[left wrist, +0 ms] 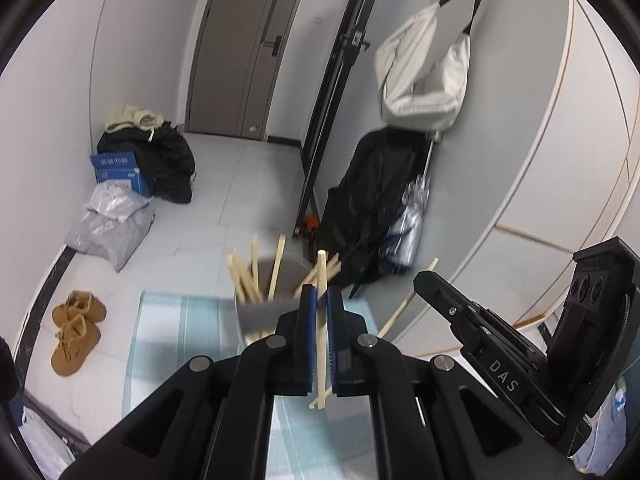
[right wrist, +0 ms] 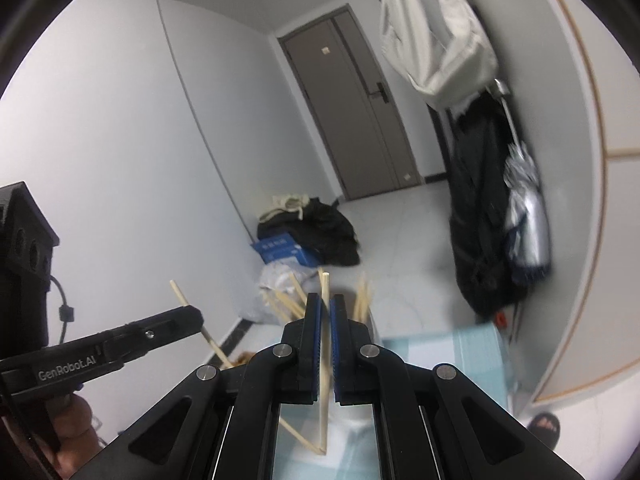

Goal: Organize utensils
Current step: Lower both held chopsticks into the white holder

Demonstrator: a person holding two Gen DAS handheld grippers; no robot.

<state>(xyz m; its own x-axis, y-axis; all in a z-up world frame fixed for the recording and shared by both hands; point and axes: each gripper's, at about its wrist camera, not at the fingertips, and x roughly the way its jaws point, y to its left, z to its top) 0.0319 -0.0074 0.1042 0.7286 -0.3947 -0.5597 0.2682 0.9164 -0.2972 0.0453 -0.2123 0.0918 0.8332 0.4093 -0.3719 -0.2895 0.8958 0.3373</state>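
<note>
**Holding chopsticks at the cup**

Gripping with both claws — each one is closed on a pale chopstick. The left gripper [left wrist: 321,296] has its blue pads [left wrist: 308,336] pressed in on a chopstick [left wrist: 321,320] that stands nearly upright between them, its top poking above the fingertips and its lower end showing below the pads. A second stick end seems to sit beside it at the bottom, though how many it holds is hard to tell.

Just beyond the left fingertips stands the cup [left wrist: 256,316], grey and blurred, with several chopsticks [left wrist: 244,276] fanning out of it at different tilts. It rests on a light blue checked mat [left wrist: 168,320].

The right gripper [right wrist: 325,304] is likewise nearly shut, pinching a chopstick [right wrist: 324,336] that runs upright through the gap. It points forward and slightly down toward the cup's sticks [right wrist: 288,304], just ahead of its tips.

In the right view the left gripper [right wrist: 192,316] comes in from the left, level, with its stick [right wrist: 208,332] slanting through its tip. In the left view the right gripper [left wrist: 424,280] reaches in from the right, angled up and inward, with its stick [left wrist: 404,304] slanting through its tip.

Behind them: a door [left wrist: 248,48], a white bag [left wrist: 424,76] hanging on the wall, and brown shoes [left wrist: 76,332] on the floor.
</note>
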